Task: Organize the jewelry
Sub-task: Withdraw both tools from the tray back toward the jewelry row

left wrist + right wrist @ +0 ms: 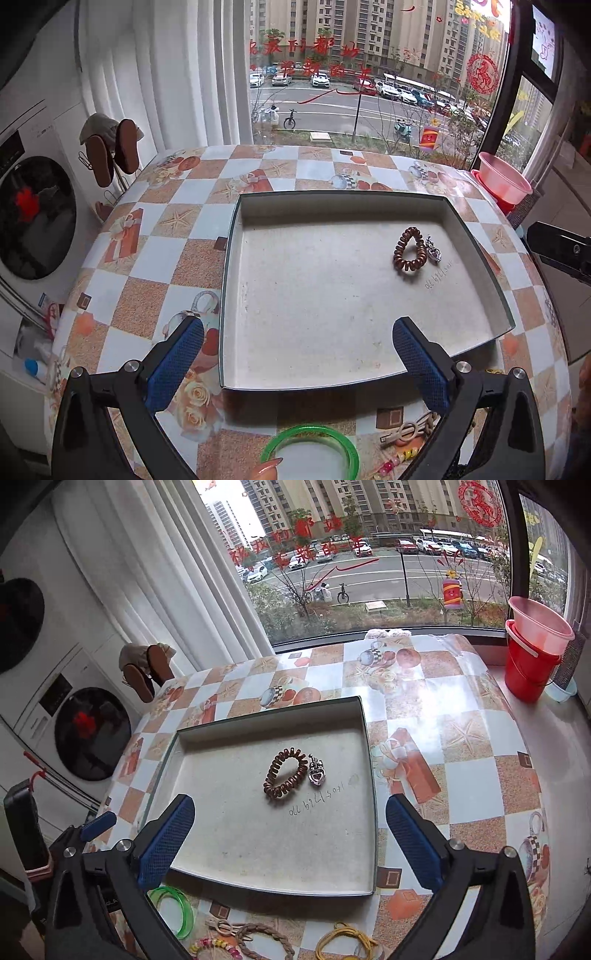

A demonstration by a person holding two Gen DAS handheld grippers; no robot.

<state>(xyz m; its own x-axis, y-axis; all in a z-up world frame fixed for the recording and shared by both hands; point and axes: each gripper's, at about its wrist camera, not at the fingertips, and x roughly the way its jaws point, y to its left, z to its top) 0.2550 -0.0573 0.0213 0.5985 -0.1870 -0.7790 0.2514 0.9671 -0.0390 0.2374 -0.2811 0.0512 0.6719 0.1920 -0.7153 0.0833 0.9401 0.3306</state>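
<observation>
A shallow grey tray [332, 332] [258, 834] lies on the checked tablecloth. In it are a brown spiral hair tie [409, 250] [285, 772] and a silver heart pendant [433, 250] [316, 774], side by side. My left gripper [297, 354] is open and empty over the tray's near edge. My right gripper [290, 834] is open and empty over the tray's near right part. On the table before the tray lie a green bangle [310, 450] [173, 910], a beige hair clip [408, 430] [221, 927], a bead bracelet [216, 947], a braided brown band [266, 941] and a yellow cord band [347, 943].
A red bucket with a pink basin [535, 646] stands on the sill at the far right. A washing machine [33, 214] and slippers on a rack [112, 151] are left of the table. A fingertip [267, 469] touches the green bangle.
</observation>
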